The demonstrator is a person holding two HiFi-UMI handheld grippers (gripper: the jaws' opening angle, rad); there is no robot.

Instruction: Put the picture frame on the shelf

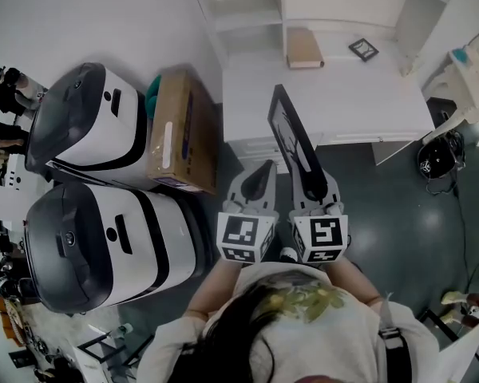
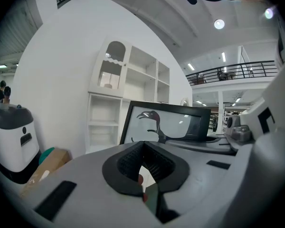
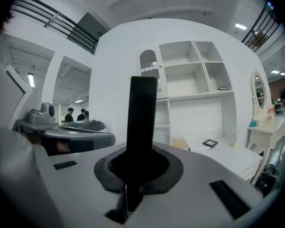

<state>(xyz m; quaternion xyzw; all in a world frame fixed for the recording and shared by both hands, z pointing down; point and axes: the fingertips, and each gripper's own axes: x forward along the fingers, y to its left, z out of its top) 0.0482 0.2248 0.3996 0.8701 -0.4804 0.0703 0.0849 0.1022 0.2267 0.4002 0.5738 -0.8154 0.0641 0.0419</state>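
The right tool [image 3: 138,165] clamps the edge of the black picture frame [image 3: 142,108]; the left tool [image 2: 145,167] is closed, empty.

Dark hair [image 1: 238,325] sits at 6 o'clock in the head view, above a pale top [image 1: 359,333] printed with yellow-green leaves. A dark strap [image 1: 389,345] runs at 5 o'clock. The left hand-held gripper [image 1: 263,168] and the right hand-held gripper [image 1: 311,188] are grey-shelled with black ribbed pads [image 2: 130,160]. Each carries a cube [image 1: 245,238] of black-and-white square markers.
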